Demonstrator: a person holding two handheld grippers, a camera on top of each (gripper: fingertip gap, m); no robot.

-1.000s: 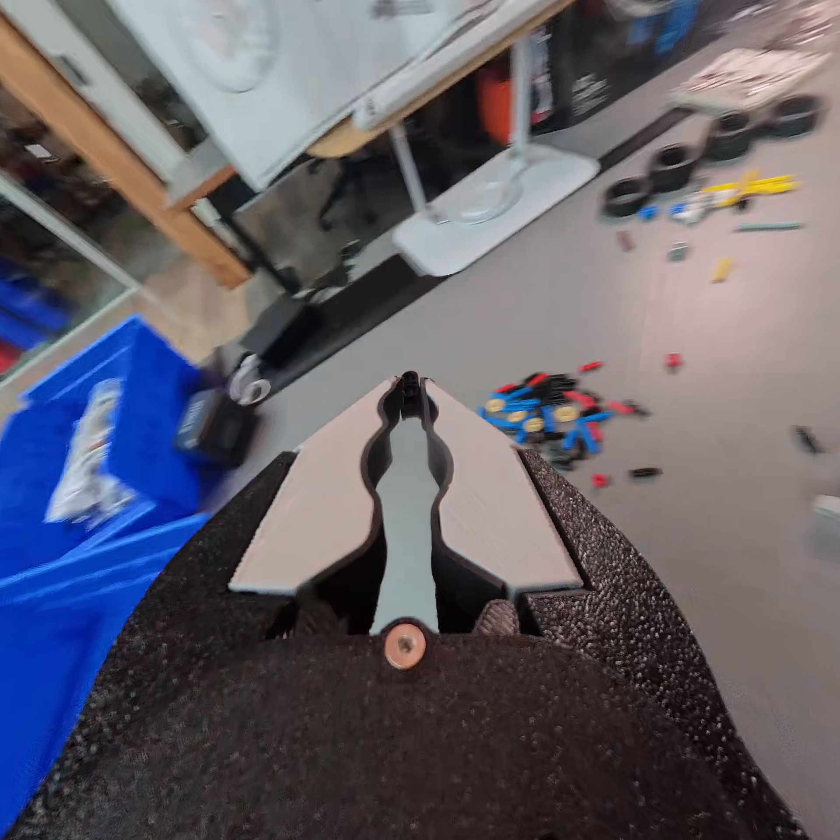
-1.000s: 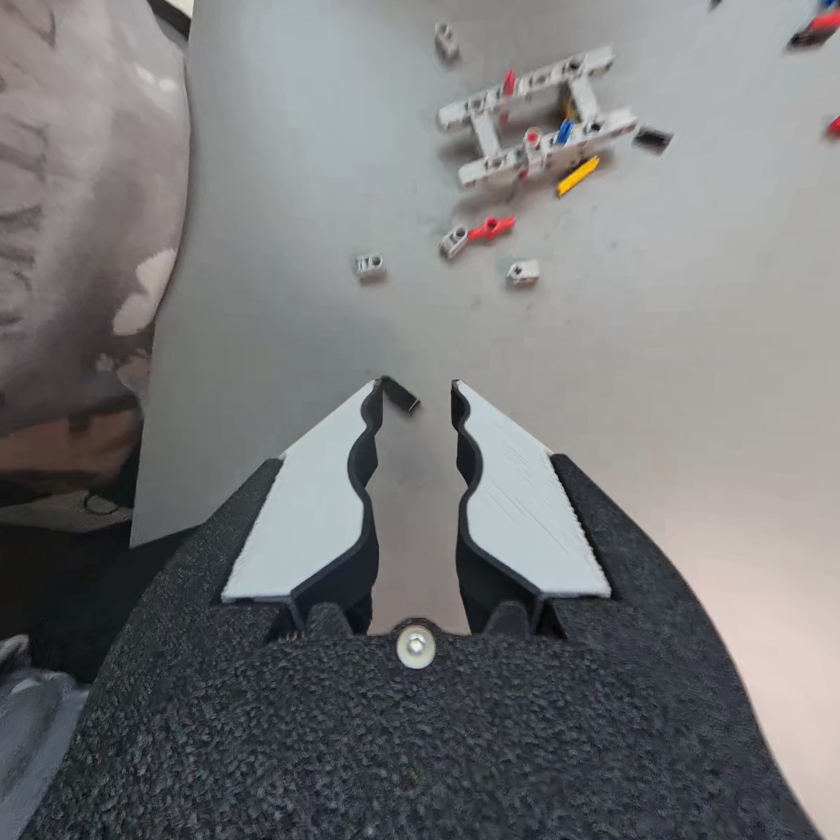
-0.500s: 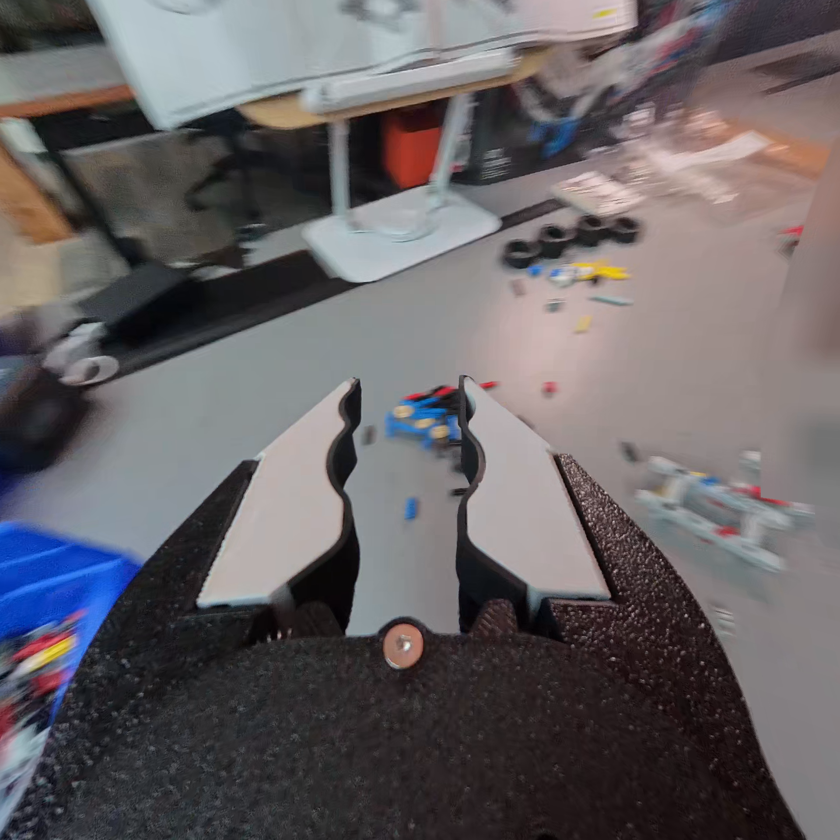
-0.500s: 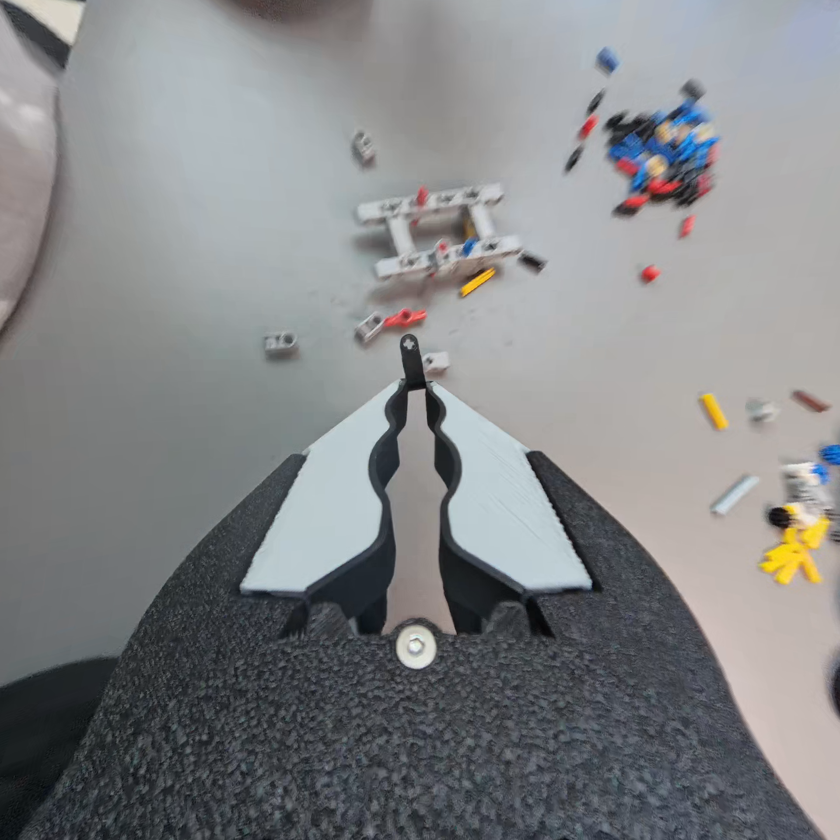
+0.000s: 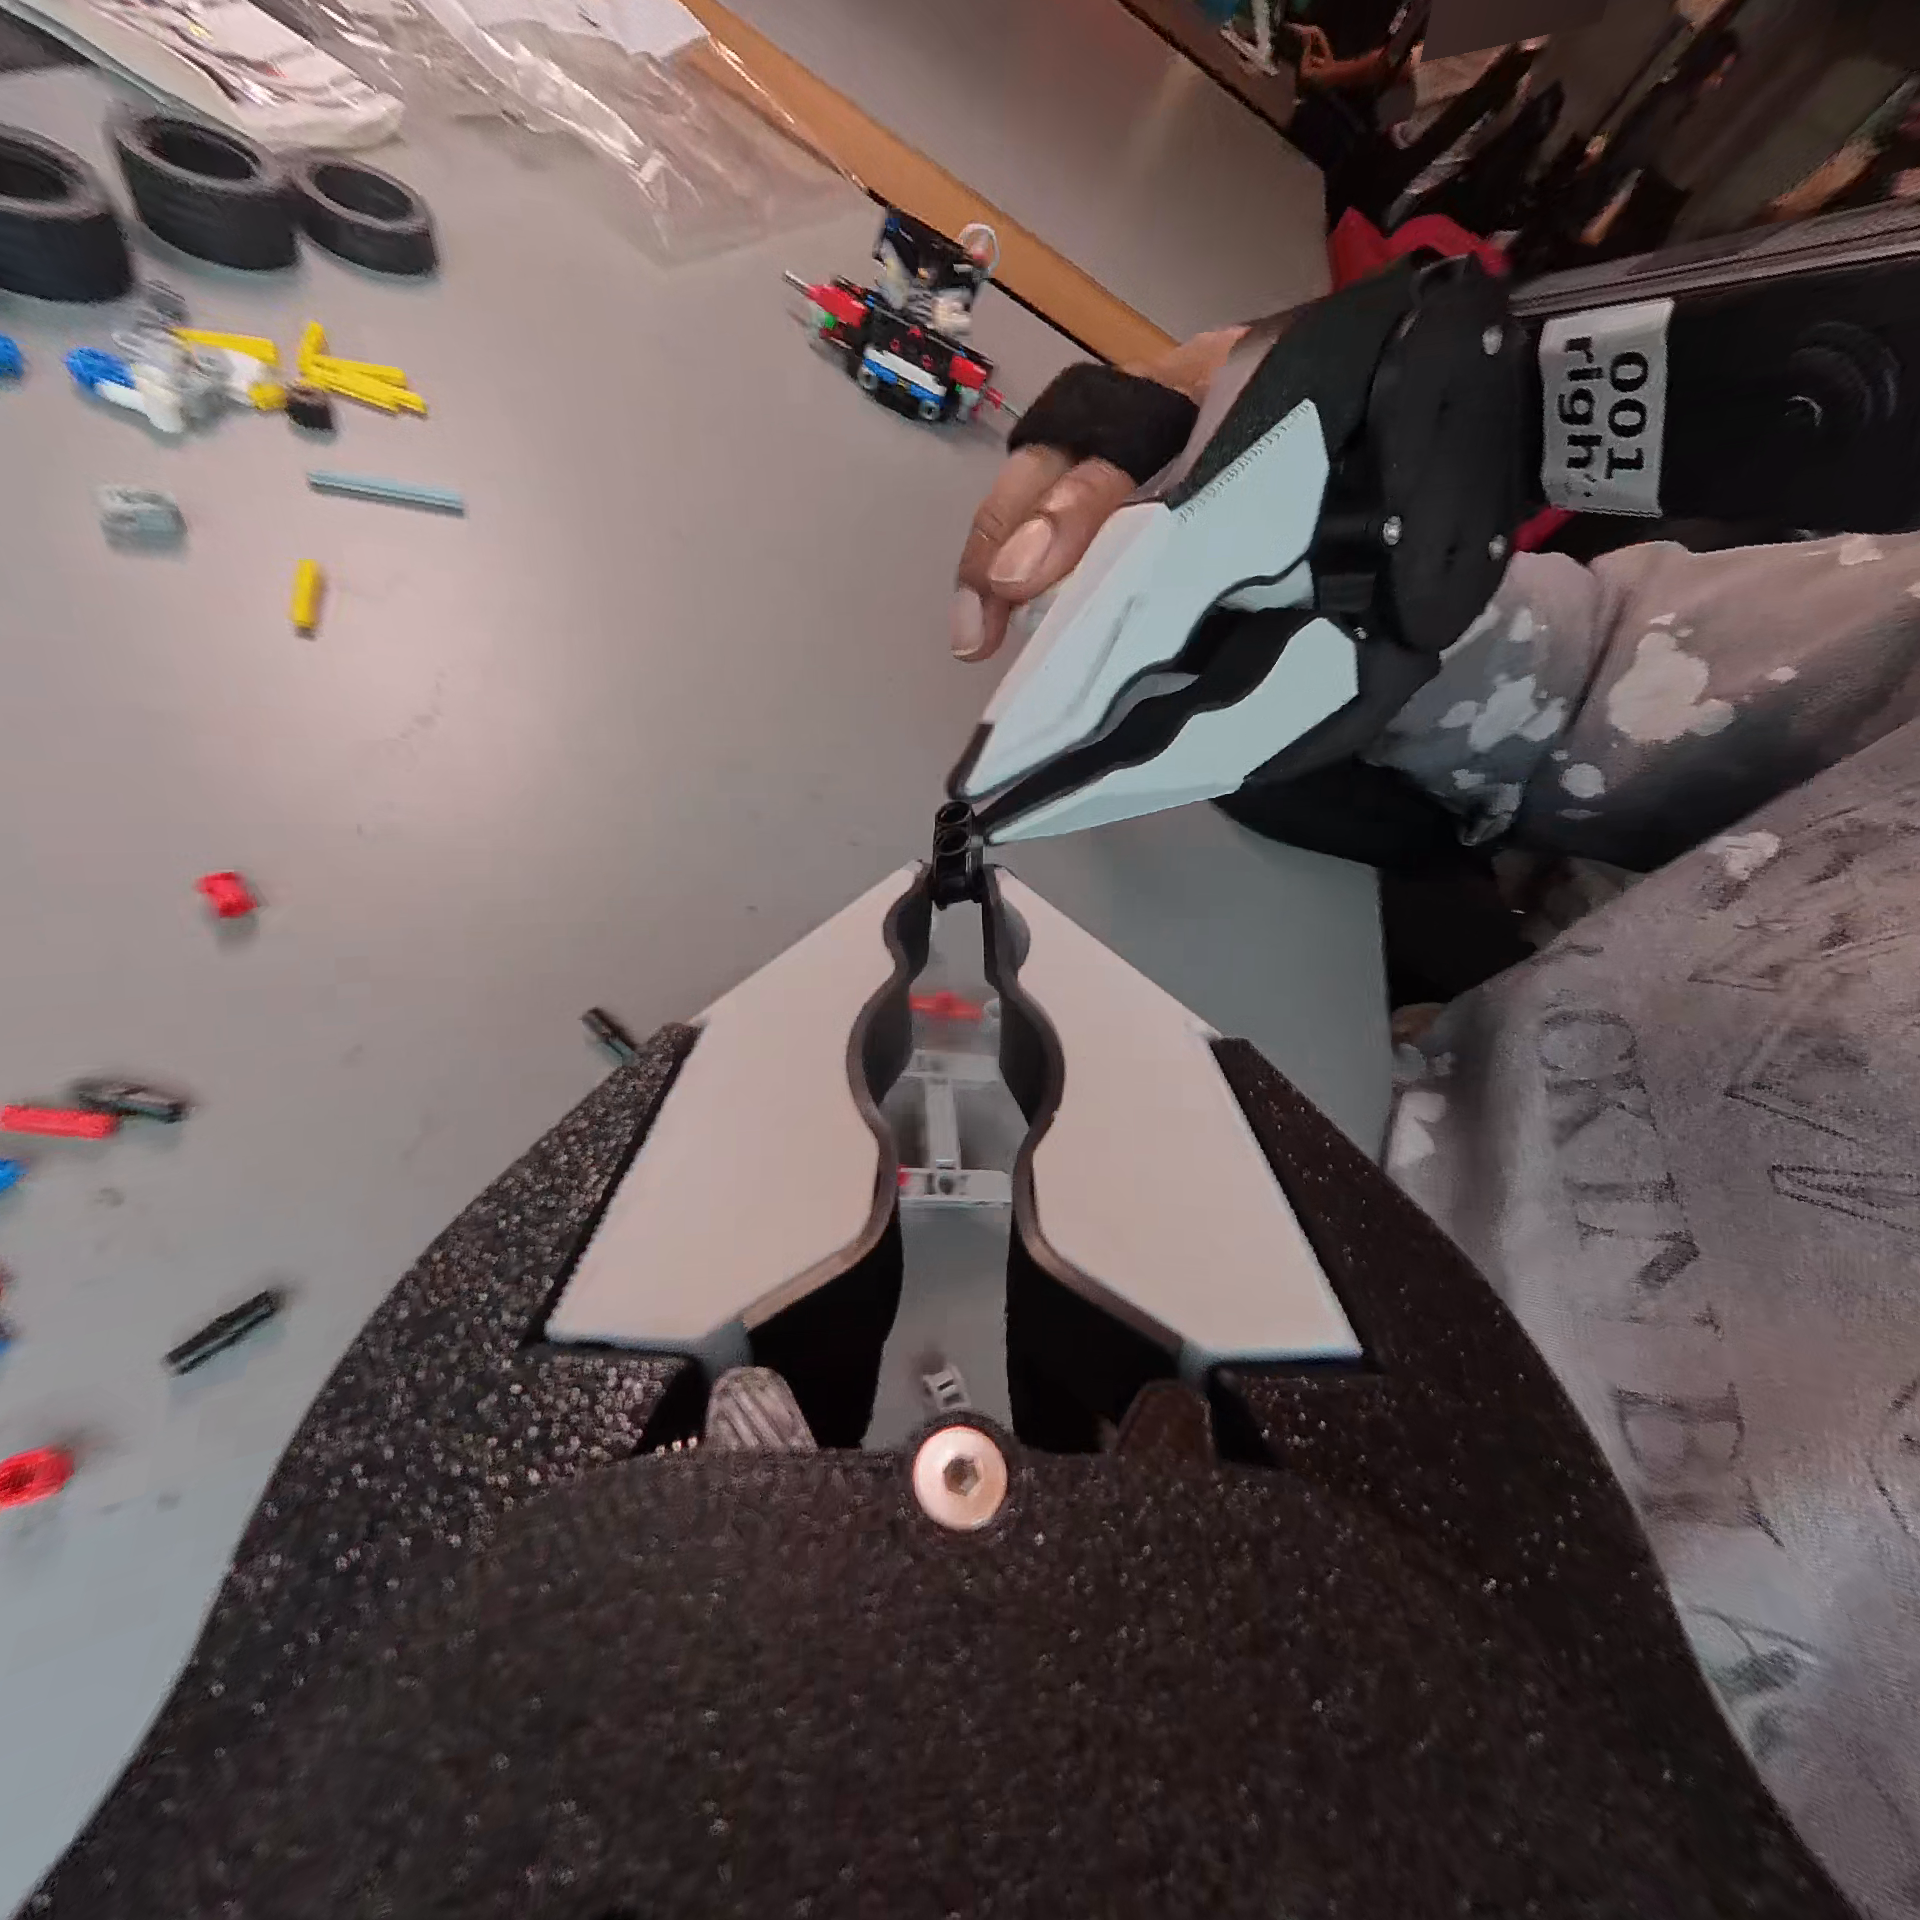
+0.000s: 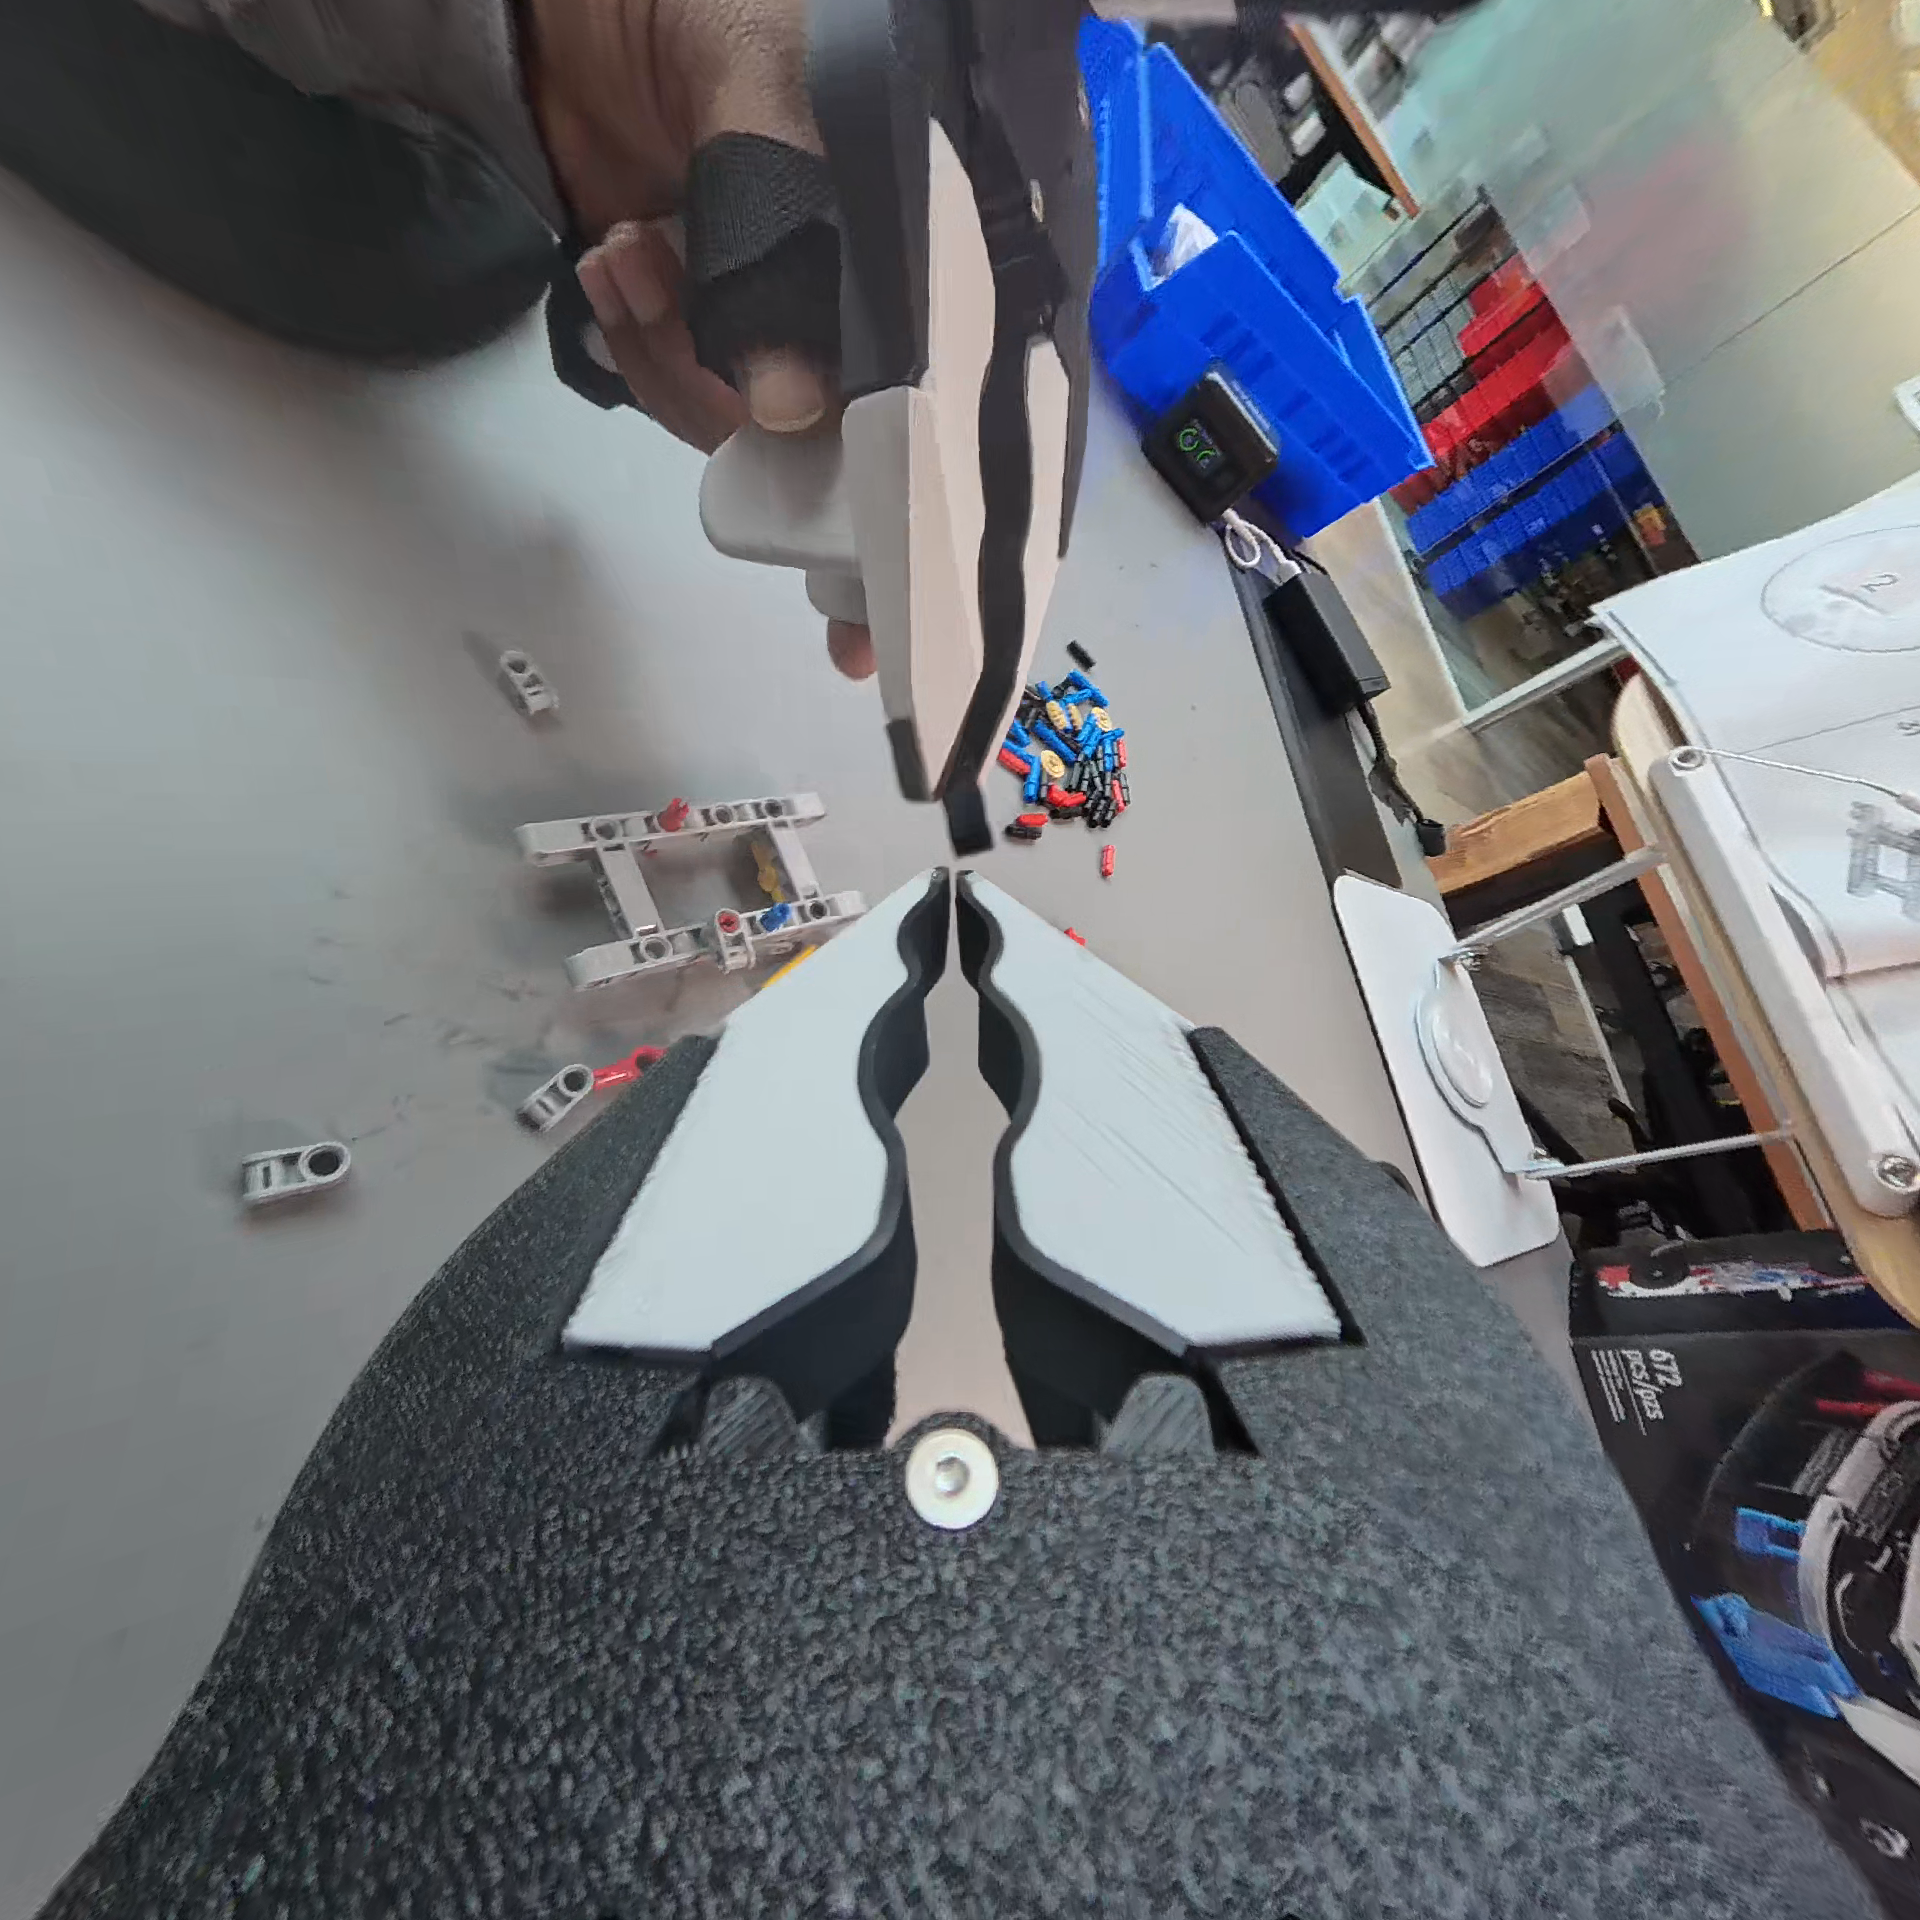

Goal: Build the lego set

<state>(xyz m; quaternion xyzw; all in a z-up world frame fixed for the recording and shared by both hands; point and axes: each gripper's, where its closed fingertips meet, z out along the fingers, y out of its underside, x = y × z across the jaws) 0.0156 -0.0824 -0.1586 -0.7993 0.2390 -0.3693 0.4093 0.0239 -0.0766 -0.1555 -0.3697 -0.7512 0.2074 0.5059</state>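
Apparently a small black connector piece (image 5: 956, 854) is pinched at the very tips of the left gripper (image 5: 952, 883), lifted clear of the grey table (image 5: 623, 675). The right gripper (image 5: 977, 812) is brought tip to tip against it; its jaws are drawn together, but whether anything is nipped between them cannot be told. The two are probably held close so that the piece can be passed across or re-gripped before fitting. In the right wrist view the piece (image 6: 968, 821) is seen hanging just beyond the closed tips, with the grey frame assembly (image 6: 686, 894) lying on the table below and a heap of blue, black and red pins (image 6: 1070, 764) beside it, kept within reach. Spare black tyres (image 5: 208, 192) are parked farther off. Writing is borne by a grey sticker on the right gripper's body and by the dark set box (image 6: 1745, 1475); it is not repeated.
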